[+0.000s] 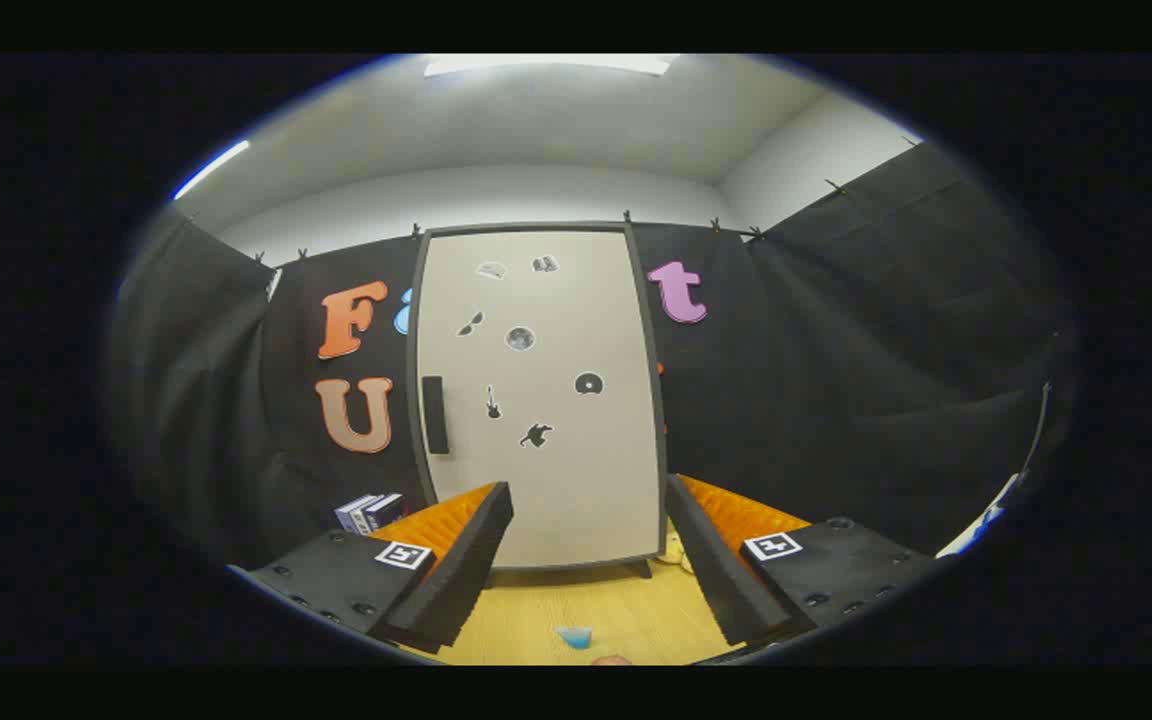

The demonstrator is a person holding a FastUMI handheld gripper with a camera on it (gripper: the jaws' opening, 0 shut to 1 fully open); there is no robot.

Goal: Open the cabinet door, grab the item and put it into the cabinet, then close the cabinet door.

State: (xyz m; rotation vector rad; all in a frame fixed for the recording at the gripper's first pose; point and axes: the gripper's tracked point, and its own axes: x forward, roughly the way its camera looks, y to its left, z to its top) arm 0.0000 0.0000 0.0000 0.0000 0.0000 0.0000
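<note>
Two fingers [591, 560] stand spread wide apart before us, holding nothing, with bare wooden surface [586, 605] showing in the gap between them. Each finger base carries a small square black-and-white marker.

Low between the fingers, close to us, we see a small light-blue item [573, 636] lying on the surface; its kind we cannot make out. Just beside it, nearer still, a pinkish rounded thing [611, 660] peeks up, too cut off to name.

Beyond the fingertips stands the cabinet [539, 400], upright on the surface and facing us squarely. Its pale door [576, 480] is shut, set in a dark frame, and the door fills the space ahead of both fingers. A dark vertical handle [434, 414] sits on the door's edge above the left finger. Several small dark stickers [536, 434] are scattered over the door's face. A short dark foot [644, 569] shows under the cabinet's lower edge, near the right finger.

Just inside the right finger, at the foot of the cabinet, we see a small pale-yellow object [675, 549], partly hidden by that finger.

Beyond the left finger, beside the cabinet's lower corner, a few small boxes or books [369, 511] with blue and white sides stand together against the black cloth wall [836, 400].
</note>
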